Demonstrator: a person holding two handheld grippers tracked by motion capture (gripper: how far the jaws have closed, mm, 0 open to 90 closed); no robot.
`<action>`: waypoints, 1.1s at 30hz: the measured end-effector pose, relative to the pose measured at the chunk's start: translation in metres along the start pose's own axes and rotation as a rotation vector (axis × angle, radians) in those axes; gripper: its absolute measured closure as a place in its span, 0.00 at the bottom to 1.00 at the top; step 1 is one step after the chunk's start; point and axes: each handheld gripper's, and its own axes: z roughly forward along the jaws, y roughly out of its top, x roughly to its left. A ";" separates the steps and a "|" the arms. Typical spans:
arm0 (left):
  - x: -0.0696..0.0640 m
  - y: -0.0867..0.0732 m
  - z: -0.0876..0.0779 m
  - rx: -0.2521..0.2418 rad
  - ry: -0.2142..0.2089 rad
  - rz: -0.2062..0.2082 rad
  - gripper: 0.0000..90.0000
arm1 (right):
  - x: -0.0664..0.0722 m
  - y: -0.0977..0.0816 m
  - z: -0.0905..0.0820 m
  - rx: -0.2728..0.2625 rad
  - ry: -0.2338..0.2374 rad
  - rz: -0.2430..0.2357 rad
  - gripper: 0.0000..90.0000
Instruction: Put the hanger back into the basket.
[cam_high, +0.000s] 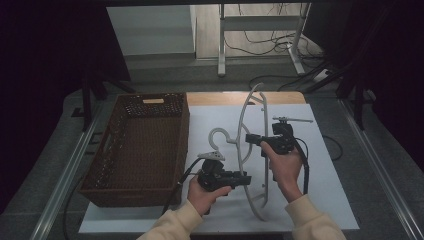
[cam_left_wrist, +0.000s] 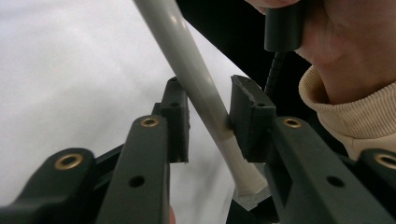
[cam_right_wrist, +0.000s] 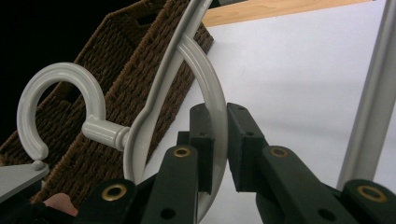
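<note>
Right gripper (cam_high: 254, 139) pinches the hanger (cam_high: 245, 131) right of the basket (cam_high: 145, 145). Left gripper (cam_high: 246, 178) clamps its lower bar; hanger stands upright.

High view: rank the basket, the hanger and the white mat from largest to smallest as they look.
1. White mat, the widest area.
2. Basket.
3. Hanger, long but thin, held up nearer the camera, so it looks larger than it would lying flat.

Looked like a lab recording setup to me: white-covered counter (cam_high: 320, 200), dark curtains (cam_high: 45, 75) around it, loose cables (cam_high: 260, 42) on the floor behind.
</note>
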 end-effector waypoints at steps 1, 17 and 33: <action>0.003 0.000 -0.002 -0.006 -0.018 -0.025 0.79 | -0.001 0.000 0.000 -0.001 0.002 0.002 0.90; 0.003 0.007 -0.020 -0.012 -0.014 0.003 0.91 | -0.006 0.003 -0.004 -0.016 0.020 -0.016 0.68; 0.002 0.018 -0.049 -0.057 -0.035 0.017 0.91 | -0.038 -0.005 -0.059 -0.026 0.099 -0.224 0.16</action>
